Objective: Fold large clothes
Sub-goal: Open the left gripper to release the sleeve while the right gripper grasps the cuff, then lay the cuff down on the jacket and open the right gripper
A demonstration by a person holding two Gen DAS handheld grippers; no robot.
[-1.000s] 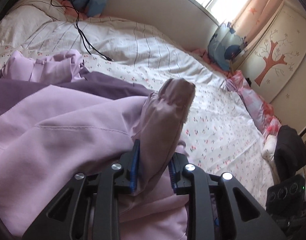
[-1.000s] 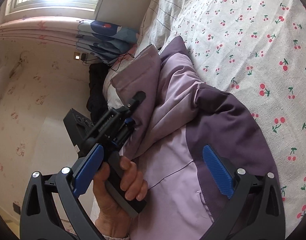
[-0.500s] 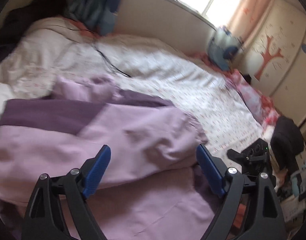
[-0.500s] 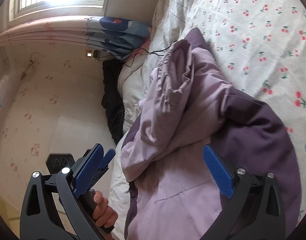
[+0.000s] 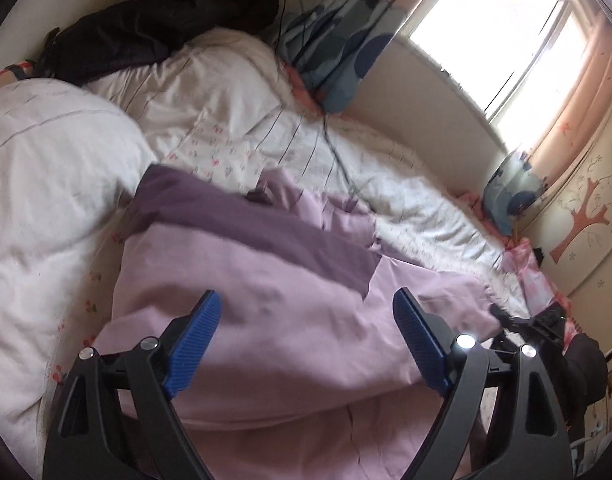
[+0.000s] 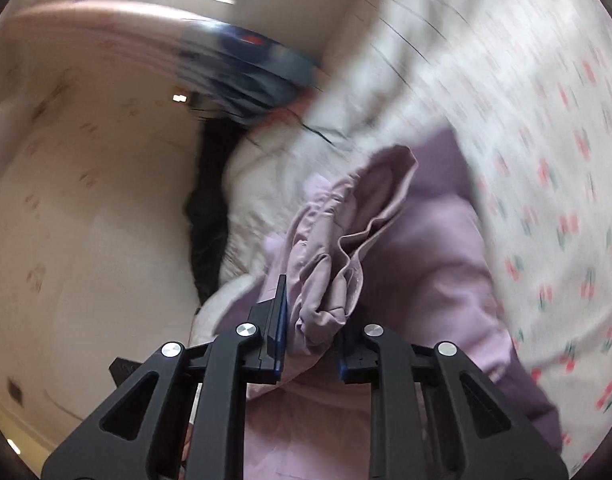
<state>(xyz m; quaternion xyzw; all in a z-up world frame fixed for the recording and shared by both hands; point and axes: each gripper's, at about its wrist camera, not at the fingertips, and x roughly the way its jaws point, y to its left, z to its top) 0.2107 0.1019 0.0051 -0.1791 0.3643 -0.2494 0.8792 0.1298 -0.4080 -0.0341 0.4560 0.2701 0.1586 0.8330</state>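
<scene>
Now the lilac jacket [image 5: 266, 320] lies spread on the bed [image 5: 406, 200], just beyond and below the left gripper [image 5: 306, 340], its dark purple band [image 5: 246, 220] running from near left towards far right; the long axis of the garment seems to follow that same slant; the left gripper stands released, blue pads wide apart with only cloth seen between them and nothing pinched; the right gripper [image 6: 311, 332] has just been closing and is clenched on a bunched, gathered cuff [image 6: 330, 280] of the jacket's sleeve, folds crammed between its pads, at the near right edge of the garment; so the right hand is the one joined to the cloth, while the left hovers free over the body panel; judging by this, the coming fold turns on carrying the sleeve leftwards across the body, with the left free to take a hem or pin the panel
</scene>
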